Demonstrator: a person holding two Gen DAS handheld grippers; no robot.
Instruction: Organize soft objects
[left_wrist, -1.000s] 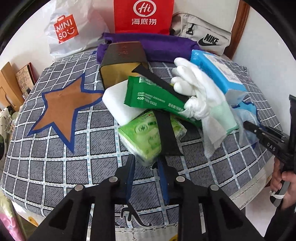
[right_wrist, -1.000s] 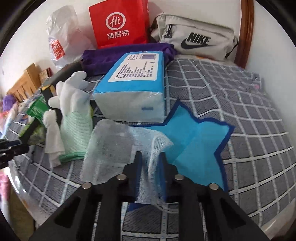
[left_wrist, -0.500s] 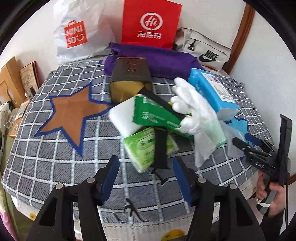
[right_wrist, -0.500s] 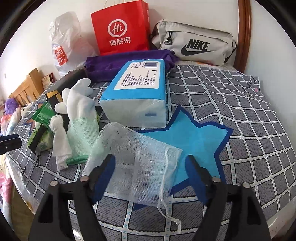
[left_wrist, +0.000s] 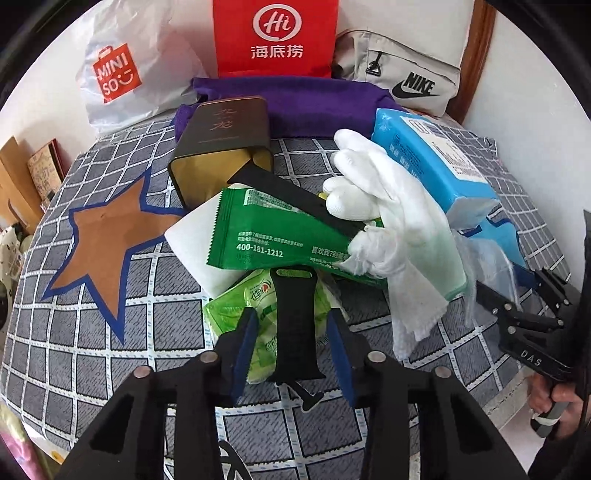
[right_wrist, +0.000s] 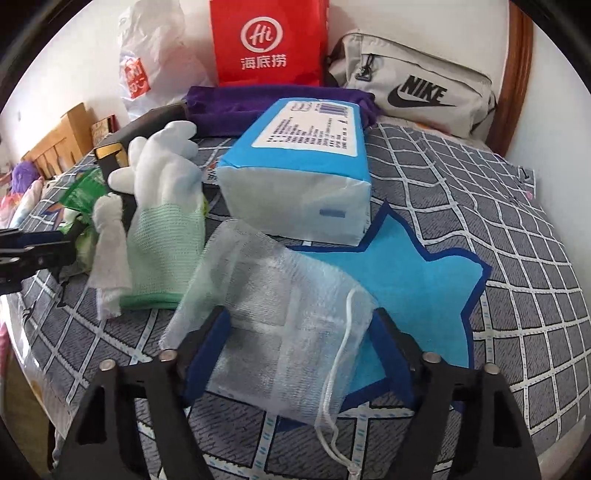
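Observation:
A pile lies on the checked bed cover: a light green tissue pack (left_wrist: 258, 314) with a black strap (left_wrist: 295, 325) across it, a dark green wrapper (left_wrist: 273, 236), a white block (left_wrist: 192, 240), white gloves (left_wrist: 388, 221) and a blue tissue pack (right_wrist: 306, 166). My left gripper (left_wrist: 291, 332) is open, its blue pads either side of the strap and green pack. My right gripper (right_wrist: 299, 350) is open wide around the near end of a white mesh bag (right_wrist: 280, 332), which lies on the blue star patch (right_wrist: 417, 284).
A dark tin (left_wrist: 225, 147) lies on its side behind the pile. A purple cloth (left_wrist: 295, 103), red paper bag (left_wrist: 275, 37), white Miniso bag (left_wrist: 122, 70) and grey Nike bag (right_wrist: 417, 88) line the headboard. A brown star patch (left_wrist: 110, 236) lies left.
Both grippers went from shut to open. The left gripper then moved forward, its pads now flanking the strap and green pack. The right gripper now straddles the mesh bag.

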